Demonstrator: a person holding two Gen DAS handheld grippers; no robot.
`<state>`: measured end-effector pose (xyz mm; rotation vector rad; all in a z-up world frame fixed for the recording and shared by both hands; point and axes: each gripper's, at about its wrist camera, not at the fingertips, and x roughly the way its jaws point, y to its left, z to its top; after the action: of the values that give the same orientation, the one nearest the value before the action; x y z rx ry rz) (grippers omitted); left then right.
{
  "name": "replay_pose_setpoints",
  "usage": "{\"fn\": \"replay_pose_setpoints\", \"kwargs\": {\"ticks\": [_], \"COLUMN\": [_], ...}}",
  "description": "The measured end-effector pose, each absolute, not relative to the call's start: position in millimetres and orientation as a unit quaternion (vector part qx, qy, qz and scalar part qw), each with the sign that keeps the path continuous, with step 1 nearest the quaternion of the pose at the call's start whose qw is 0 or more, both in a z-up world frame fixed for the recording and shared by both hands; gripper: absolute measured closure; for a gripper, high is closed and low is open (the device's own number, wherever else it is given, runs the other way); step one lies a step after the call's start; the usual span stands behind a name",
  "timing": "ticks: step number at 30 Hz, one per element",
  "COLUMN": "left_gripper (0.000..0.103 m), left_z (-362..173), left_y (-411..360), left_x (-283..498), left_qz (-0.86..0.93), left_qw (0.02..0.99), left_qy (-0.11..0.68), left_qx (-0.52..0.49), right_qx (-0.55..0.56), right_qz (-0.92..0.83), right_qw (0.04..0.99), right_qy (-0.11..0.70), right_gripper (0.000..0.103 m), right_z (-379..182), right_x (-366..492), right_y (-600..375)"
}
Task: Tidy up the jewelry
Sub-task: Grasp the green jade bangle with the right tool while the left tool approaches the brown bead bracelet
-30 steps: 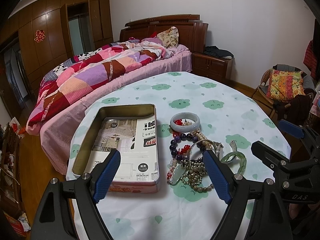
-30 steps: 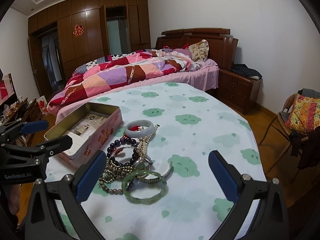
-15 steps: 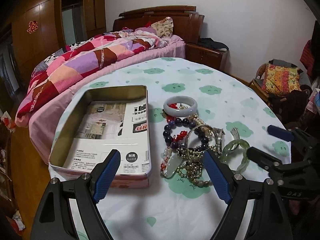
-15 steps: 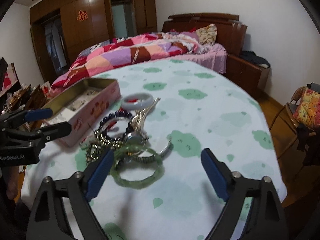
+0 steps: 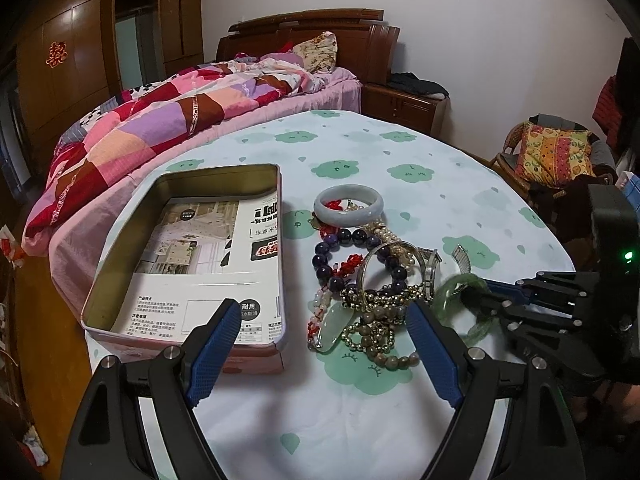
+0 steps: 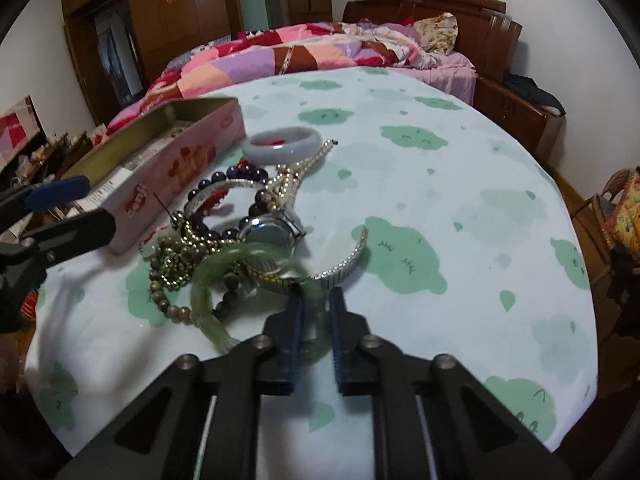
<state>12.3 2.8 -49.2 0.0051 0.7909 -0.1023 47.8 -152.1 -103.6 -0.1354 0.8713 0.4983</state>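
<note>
Jewellery heap beside an open tin on a cloud-print tablecloth

Rectangular pink metal tin (image 5: 192, 264) lies leftmost, lined with printed paper; the left gripper (image 5: 324, 356) hovers over its near corner, blue ribbed pads spread wide, empty. Right of it tangle glossy purple beads (image 5: 340, 248), a smooth pale jade bangle (image 5: 347, 209) and a steel watch (image 6: 272, 236). Rightmost, the right gripper (image 6: 316, 336), pitched downward, is clamped on the translucent green bangle (image 6: 208, 284).

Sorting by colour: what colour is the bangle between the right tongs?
Translucent green bangle; left wrist view shows it best.
</note>
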Motion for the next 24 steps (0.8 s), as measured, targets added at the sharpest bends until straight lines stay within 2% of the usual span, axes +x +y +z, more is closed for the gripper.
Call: {"fn": "replay_pose_setpoints", "kwargs": {"ticks": [6, 12, 16, 18, 20, 24], "left_gripper": [0.023, 0.037, 0.038, 0.044, 0.054, 0.057], "left_z": [-49.1, -53.4, -54.2, -52.5, -49.7, -56.2], "left_y": [2.0, -4.0, -6.7, -8.0, -12.6, -19.5], "left_x": [12.0, 12.7, 12.0, 10.9, 8.7, 10.1], "left_qz": [-0.052, -0.067, -0.066, -0.062, -0.064, -0.083], "left_qw": [0.921, 0.917, 0.917, 0.918, 0.921, 0.916], "left_qy": [0.385, 0.394, 0.393, 0.390, 0.382, 0.391], "left_qx": [0.002, 0.011, 0.019, 0.026, 0.042, 0.045], "right_qx": [-0.037, -0.015, -0.009, -0.008, -0.010, -0.013], "right_qz": [0.247, 0.236, 0.231, 0.232, 0.234, 0.238], "right_qw": [0.882, 0.891, 0.892, 0.891, 0.890, 0.890], "right_qy": [0.399, 0.387, 0.388, 0.390, 0.390, 0.390], "right_gripper": [0.094, 0.094, 0.094, 0.094, 0.094, 0.094], "right_z": [-90.9, -79.6, -79.5, -80.8, -81.6, -82.3], "right_x": [46.8, 51.9, 57.3, 58.2, 57.2, 55.2], "right_y": [-164.3, -180.1, -185.2, -184.8, -182.8, -180.0]}}
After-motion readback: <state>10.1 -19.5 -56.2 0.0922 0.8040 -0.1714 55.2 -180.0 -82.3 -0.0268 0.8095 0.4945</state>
